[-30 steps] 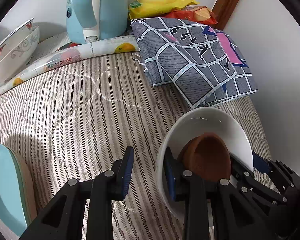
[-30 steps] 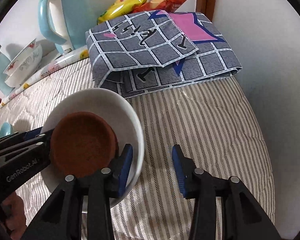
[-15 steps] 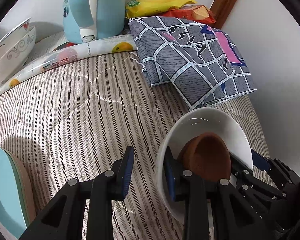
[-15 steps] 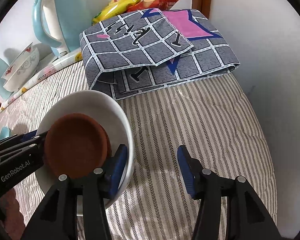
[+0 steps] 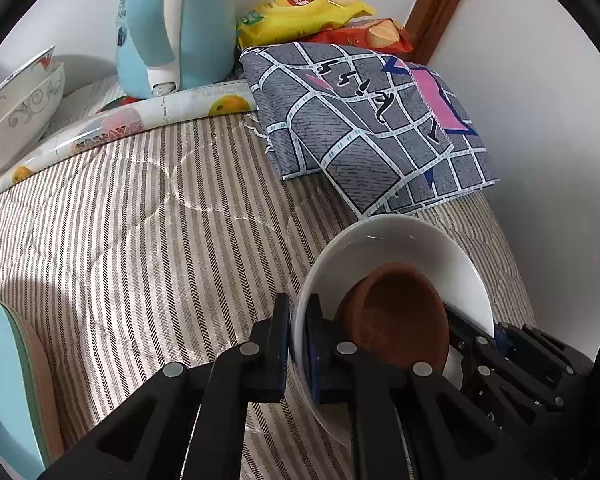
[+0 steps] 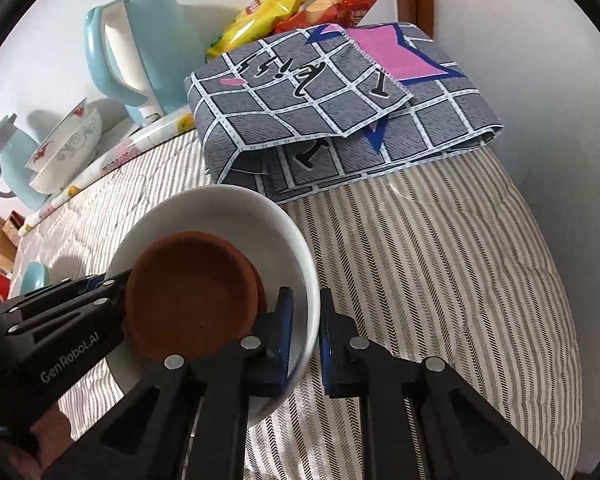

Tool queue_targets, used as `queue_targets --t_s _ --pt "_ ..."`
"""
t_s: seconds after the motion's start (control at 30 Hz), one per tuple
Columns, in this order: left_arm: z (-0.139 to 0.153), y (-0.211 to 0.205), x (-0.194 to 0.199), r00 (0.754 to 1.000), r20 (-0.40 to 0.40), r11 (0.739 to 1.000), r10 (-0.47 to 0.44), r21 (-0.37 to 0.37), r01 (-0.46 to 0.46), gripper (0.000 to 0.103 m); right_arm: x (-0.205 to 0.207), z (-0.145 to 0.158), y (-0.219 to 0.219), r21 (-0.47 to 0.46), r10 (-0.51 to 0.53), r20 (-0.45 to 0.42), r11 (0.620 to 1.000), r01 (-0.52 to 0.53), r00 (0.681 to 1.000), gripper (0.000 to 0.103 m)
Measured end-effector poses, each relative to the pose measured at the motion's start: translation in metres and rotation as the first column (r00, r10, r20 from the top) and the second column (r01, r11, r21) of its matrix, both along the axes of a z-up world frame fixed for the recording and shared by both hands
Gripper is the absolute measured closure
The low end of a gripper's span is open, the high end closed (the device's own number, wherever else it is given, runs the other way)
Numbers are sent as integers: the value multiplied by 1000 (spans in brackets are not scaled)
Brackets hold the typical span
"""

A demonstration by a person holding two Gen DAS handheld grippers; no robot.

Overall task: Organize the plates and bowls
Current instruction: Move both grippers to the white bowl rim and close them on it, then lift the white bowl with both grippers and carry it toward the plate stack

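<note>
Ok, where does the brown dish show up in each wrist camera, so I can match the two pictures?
Left wrist: brown dish sits lower right, inside the white bowl.
Right wrist: brown dish sits lower left, inside the same white bowl.
Shared landmark: the grey grid-patterned cloth beyond the bowl.

A plain white bowl [image 5: 400,248] sits tipped up on the striped bedding, its open side facing toward the folded grey cloth, with a small terracotta-brown dish [image 5: 404,320] nested inside it, leaning against the bowl's lower wall. The brown dish [image 6: 191,292] looks matte and rough, the white bowl [image 6: 235,216] glossy. Its rim is pinched on opposite sides. Farther back near the wall, two patterned white bowls [image 5: 15,108] with red and grey scrollwork are stacked at a slant. At the near left edge, pale blue plates [image 5: 3,392] lie stacked, only partly visible.
</note>
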State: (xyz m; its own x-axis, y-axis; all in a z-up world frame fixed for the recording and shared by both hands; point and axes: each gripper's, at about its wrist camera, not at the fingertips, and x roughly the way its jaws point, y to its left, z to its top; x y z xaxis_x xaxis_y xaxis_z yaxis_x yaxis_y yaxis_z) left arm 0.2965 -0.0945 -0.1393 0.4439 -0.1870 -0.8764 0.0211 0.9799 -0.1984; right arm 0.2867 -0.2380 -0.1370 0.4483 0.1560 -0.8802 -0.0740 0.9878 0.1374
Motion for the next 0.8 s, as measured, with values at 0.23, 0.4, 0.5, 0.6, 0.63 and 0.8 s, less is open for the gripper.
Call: queue_targets --t_s 0.23,0.4,0.5,0.6,0.63,0.8 --pt "3 1 -7 1000 11 1000 12 -16 -12 95 -6 2 -1 2 -17 -5 1000 17 1000 92" --pt "4 3 -12 1000 6 1000 14 -20 -14 95 -8 2 1 7 -27 -8 1000 27 1000 92" --pt "5 2 -17 1000 9 1000 9 -17 -9 95 -12 3 1 11 -34 -9 999 34 999 93" --pt "8 1 -22 1000 14 1000 9 -22 -8 95 -19 6 0 9 -40 -4 999 40 999 93" --pt "8 1 -24 1000 14 1000 7 -23 -7 95 -21 8 0 6 -41 -2 999 41 999 93" --pt "13 -2 -33 1000 19 1000 0 -22 0 95 -32 15 -4 4 -50 8 999 50 999 93"
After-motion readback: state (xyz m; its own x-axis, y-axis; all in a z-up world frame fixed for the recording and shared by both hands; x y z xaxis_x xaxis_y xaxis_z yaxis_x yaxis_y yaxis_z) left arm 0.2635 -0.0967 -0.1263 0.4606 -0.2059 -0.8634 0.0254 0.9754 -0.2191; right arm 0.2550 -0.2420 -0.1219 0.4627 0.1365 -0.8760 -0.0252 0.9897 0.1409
